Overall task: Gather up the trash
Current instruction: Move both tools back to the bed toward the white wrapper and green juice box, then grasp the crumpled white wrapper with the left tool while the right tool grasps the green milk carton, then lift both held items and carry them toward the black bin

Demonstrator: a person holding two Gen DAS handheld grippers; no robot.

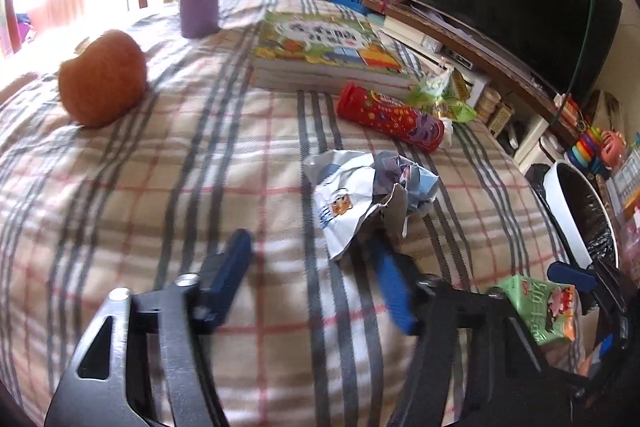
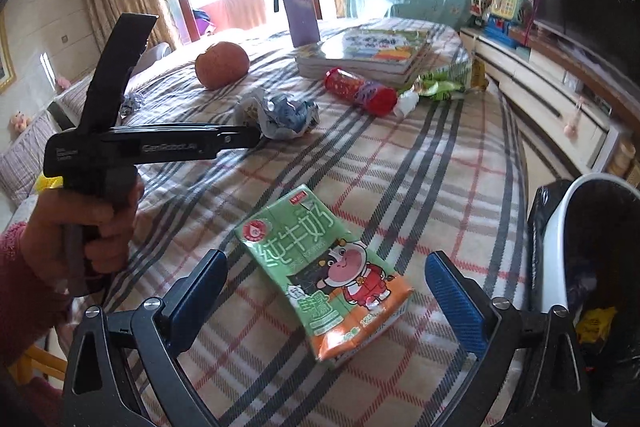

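The plaid-covered table (image 2: 420, 163) has a bin (image 2: 560, 211) at its right edge (black liner inside). Flattened green milk carton (image 2: 324, 275) lies right between the spread right gripper (image 2: 324, 291) fingers, untouched. Left gripper (image 1: 316, 267), also spread, has its right finger touching the crumpled wrapper (image 1: 360, 195).

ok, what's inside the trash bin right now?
The trash bin has a black liner; a yellow wrapper lies inside, with something darker above it. The bottom is in shadow and partly hidden by the right tongs.

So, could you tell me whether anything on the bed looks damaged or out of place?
Yes: a crumpled wrapper lies mid-bed, a squashed milk carton lies flat near the bin, and a red tube lies toppled beside the books.
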